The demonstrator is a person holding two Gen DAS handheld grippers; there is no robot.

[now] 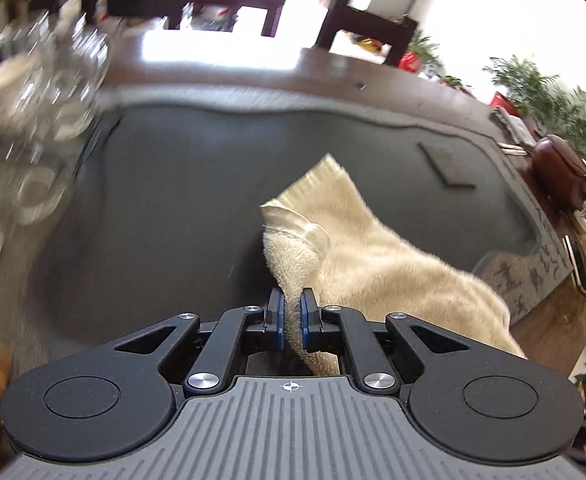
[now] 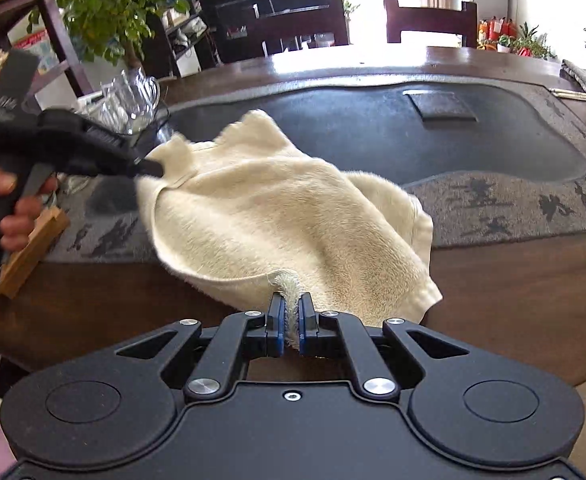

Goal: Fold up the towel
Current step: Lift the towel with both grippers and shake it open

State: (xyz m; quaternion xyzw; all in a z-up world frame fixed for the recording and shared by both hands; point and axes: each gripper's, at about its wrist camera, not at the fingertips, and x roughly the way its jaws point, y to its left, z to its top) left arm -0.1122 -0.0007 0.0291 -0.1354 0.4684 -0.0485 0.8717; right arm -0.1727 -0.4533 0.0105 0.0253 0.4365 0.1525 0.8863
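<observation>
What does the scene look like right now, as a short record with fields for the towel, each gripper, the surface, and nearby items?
towel: cream towel, lifted and draped between both grippers
left gripper: left gripper, jaws shut on a towel edge
right gripper: right gripper, jaws shut on another edge
surface: dark stone tray on a wooden table
nearby: glassware to the left of the tray

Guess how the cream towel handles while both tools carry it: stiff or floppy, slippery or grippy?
Likely floppy: the towel sags in folds between the left tool and right tool. Probably grippy: its fuzzy pile bunches between the blue pads without visibly sliding. Seems light, since it hangs from two small pinches.
</observation>
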